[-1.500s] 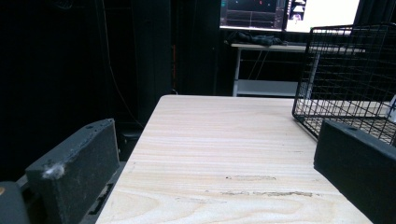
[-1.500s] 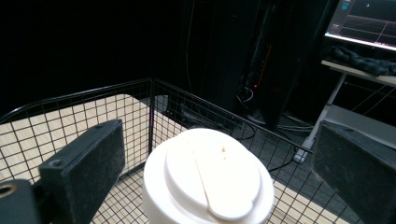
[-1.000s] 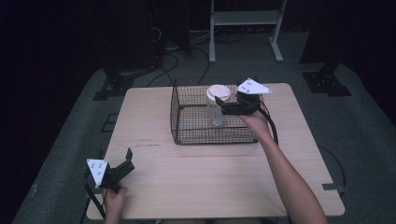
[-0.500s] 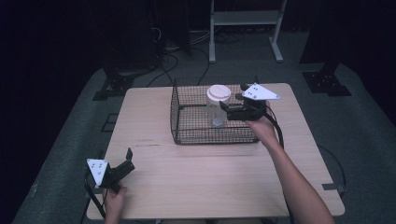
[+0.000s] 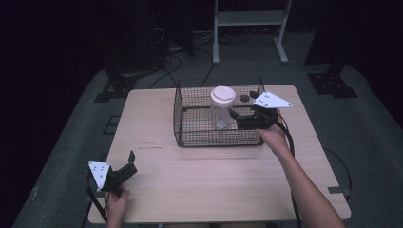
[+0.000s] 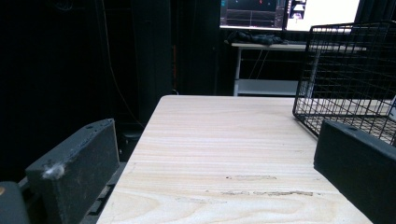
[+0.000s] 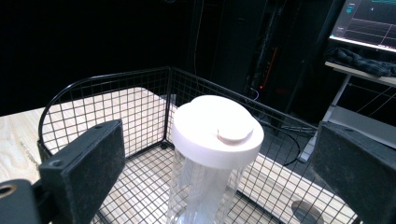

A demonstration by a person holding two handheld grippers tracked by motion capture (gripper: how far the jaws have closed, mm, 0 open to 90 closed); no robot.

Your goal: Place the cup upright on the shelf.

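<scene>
— Now, where sits the right gripper [image 5: 234,117]?
— Reaches into the black wire basket [image 5: 190,134] from its right side, toward the far middle of the wooden table [image 5: 214,180]. Jaws spread wide, clamping nothing.

— And what stands between them?
— Just ahead of the tips stands a clear container [image 5: 221,114], upright on the basket floor, capped with a white lid [image 5: 222,95]. Seen from the right gripper view, stands centred between the two black jaws, lid [image 7: 216,130] level with them, clear body [image 7: 201,191] below, apart from both pads. Touching or not, at the very tips, cannot tell from the high view.

— Anything else inside the basket?
— Only a small dark round disc [image 5: 244,98] on the mesh floor near the far right corner, also at lower right in the right gripper view [image 7: 307,211].

— What of the left gripper [image 5: 128,164]?
— Rests low at the near left corner of the table, well apart from the basket, held in the left hand [image 5: 115,202]. Jaws apart there too, bare tabletop [image 6: 224,154] between them in the left gripper view, basket [image 6: 350,79] far off at right.

— And beyond the table?
— Dark floor, cables, a white stand [image 5: 247,19] at the far side.
</scene>
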